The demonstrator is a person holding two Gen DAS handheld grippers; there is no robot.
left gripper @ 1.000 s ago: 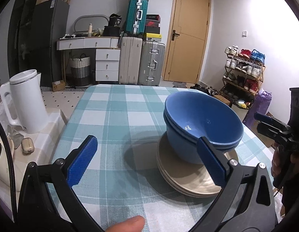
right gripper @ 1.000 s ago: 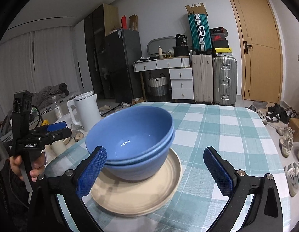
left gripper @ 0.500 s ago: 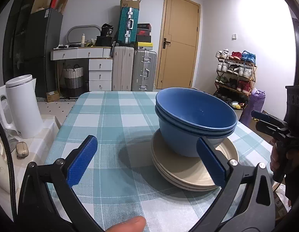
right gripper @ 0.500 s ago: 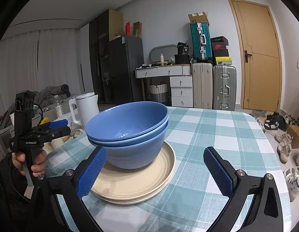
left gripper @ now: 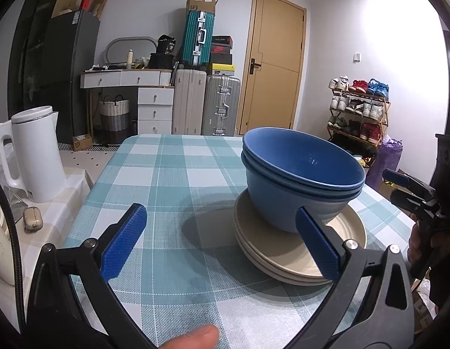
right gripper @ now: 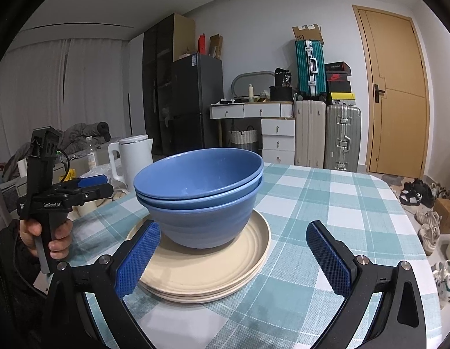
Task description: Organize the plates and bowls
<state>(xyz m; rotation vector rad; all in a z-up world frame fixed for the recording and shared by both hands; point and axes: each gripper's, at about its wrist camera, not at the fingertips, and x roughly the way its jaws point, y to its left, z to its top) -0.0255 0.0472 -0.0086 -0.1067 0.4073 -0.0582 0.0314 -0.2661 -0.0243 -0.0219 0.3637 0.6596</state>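
Observation:
A nested stack of blue bowls (left gripper: 300, 180) (right gripper: 201, 200) sits on a stack of beige plates (left gripper: 283, 258) (right gripper: 207, 270) on the checked tablecloth. My left gripper (left gripper: 220, 245) is open and empty, held low near the table's front edge, left of the stack. My right gripper (right gripper: 233, 261) is open and empty, just in front of the plates. In each view the other gripper shows at the side: the right one (left gripper: 411, 189) and the left one (right gripper: 79, 189).
A white kettle (left gripper: 33, 154) (right gripper: 132, 157) stands on a side surface left of the table (left gripper: 172, 180). Behind are drawers (left gripper: 155, 107), suitcases (left gripper: 207, 104), a door (left gripper: 277, 67) and a shoe rack (left gripper: 358, 110).
Both grippers have tilted and dropped lower, so the bowls and plates appear more side-on. The stack has not moved. Both grippers stay open.

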